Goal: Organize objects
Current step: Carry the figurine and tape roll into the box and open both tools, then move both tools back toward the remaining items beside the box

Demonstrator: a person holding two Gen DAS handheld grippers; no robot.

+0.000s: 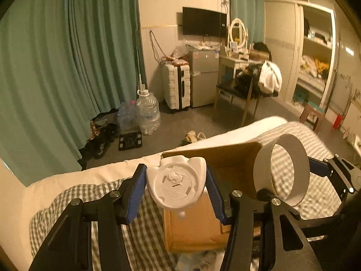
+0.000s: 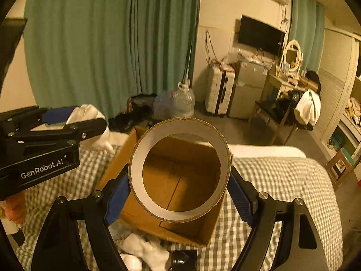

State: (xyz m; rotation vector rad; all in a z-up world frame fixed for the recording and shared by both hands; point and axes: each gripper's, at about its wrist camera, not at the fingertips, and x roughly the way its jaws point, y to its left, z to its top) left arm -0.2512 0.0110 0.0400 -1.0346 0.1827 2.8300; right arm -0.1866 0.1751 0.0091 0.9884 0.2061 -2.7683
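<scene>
In the left wrist view, lower centre, the left gripper (image 1: pixel 176 186) clamps a white plastic base (image 1: pixel 177 184) above the cardboard box (image 1: pixel 194 225), seemingly for dropping in. In the right wrist view, centre frame, the right gripper (image 2: pixel 180 186) squeezes a cardboard ring (image 2: pixel 180 169) over the same box on the checkered bedspread (image 2: pixel 282 192).

Room's pretty lived-in: long green curtains (image 1: pixel 67 52) cover the left wall, and a black TV (image 1: pixel 204 21) is mounted up on the far one. Under it there's a white suitcase (image 1: pixel 177 85) right beside a small silver fridge (image 1: pixel 204 76). Big clear water jugs (image 1: pixel 147 113) sit on the floor near the curtain, with a bathroom scale (image 1: pixel 130 140) just in front. A chair (image 1: pixel 246 90) piled with clothes stands by the vanity mirror (image 1: pixel 237 31).
</scene>
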